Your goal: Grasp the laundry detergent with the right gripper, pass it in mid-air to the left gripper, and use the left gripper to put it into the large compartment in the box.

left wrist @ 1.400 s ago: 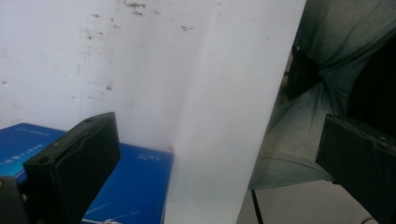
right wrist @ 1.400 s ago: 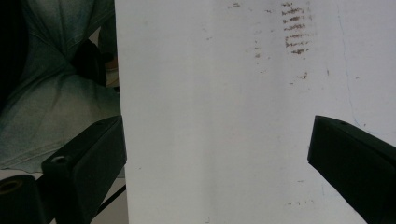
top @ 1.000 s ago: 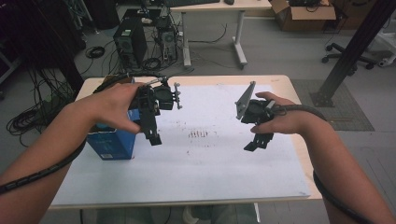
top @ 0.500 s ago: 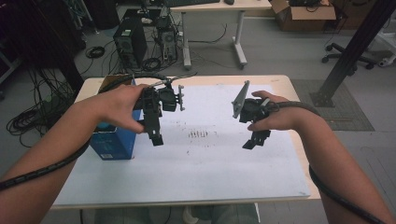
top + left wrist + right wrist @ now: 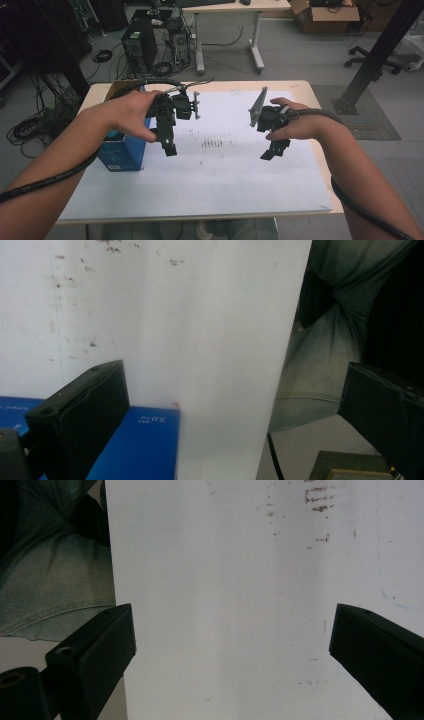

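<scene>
Tongs (image 5: 168, 148) (image 5: 268, 151) aloft, tips downward

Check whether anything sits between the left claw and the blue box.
Nothing visible does. The left claw hangs open above the white table sheet, just beside the blue box, with bare sheet between them.
</scene>
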Motion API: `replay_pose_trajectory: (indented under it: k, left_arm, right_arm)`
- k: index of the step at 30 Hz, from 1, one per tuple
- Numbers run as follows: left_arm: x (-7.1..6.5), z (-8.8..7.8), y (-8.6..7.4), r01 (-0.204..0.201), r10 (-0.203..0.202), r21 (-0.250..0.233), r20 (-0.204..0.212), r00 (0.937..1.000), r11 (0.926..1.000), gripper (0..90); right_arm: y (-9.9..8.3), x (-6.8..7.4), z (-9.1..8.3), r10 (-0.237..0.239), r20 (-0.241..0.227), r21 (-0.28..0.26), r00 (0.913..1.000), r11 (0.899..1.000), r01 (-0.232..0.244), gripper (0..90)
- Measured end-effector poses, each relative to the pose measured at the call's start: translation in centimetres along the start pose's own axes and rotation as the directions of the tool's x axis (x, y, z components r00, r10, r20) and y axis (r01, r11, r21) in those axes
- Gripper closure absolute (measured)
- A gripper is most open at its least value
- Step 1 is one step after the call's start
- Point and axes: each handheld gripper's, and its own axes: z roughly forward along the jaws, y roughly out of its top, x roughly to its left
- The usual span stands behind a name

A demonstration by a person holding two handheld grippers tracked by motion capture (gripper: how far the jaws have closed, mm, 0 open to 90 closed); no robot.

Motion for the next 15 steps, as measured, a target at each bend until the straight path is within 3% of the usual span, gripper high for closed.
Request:
replay_pose_trajectory:
  k: [15]
  left_arm:
    - [0.10,-0.02,0.03,0.001,-0.001,-0.008,-0.004,1.0000,1.0000,0.2]
  right_arm:
    - [0.26,0.11,-0.15,-0.006,0.007,-0.003,1.0000,1.000,0.006,4.6]
